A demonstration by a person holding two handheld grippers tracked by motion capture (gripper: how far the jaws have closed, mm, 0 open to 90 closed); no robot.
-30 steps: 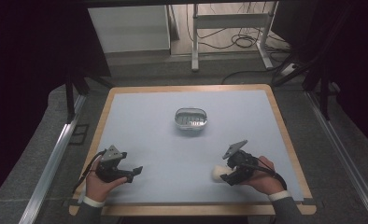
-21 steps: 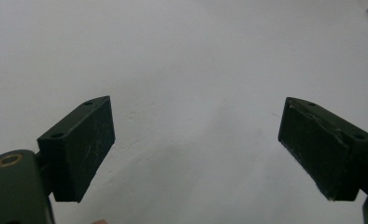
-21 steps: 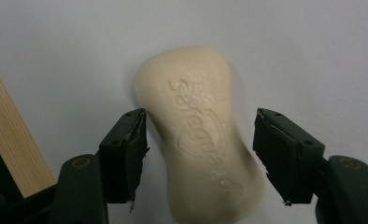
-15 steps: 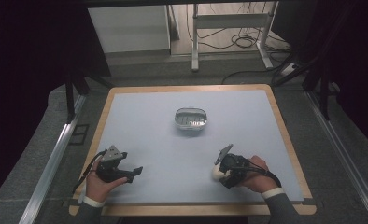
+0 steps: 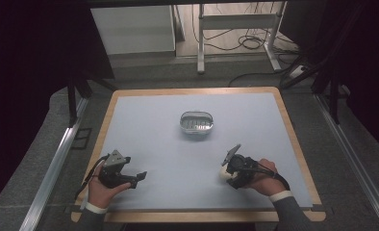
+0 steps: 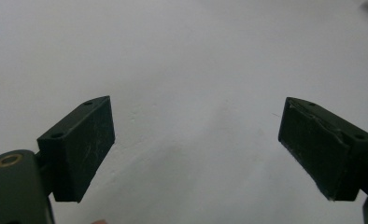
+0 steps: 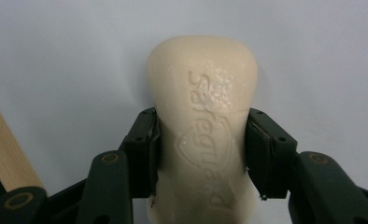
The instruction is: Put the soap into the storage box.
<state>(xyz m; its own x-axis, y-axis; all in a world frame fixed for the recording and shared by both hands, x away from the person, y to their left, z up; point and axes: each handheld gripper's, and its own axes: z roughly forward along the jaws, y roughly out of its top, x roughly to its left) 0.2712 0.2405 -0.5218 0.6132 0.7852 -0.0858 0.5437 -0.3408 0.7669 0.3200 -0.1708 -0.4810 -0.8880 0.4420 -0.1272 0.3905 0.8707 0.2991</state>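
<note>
The right gripper (image 7: 201, 154) had just been closing & its pads were clamped on the waist of the cream soap bar (image 7: 203, 126), which lay near the table's (image 5: 144, 125) front-right edge, well apart from the metal dish (image 5: 195, 122) at centre. The left gripper (image 6: 196, 144) sat w/ jaws wide, nothing between them, over bare tabletop. Risk, as I saw it: the soap's smooth, rounded sides could let it squirt out on lifting, esp. w/ a tilt or jerk, or the pads might dent it.
</note>
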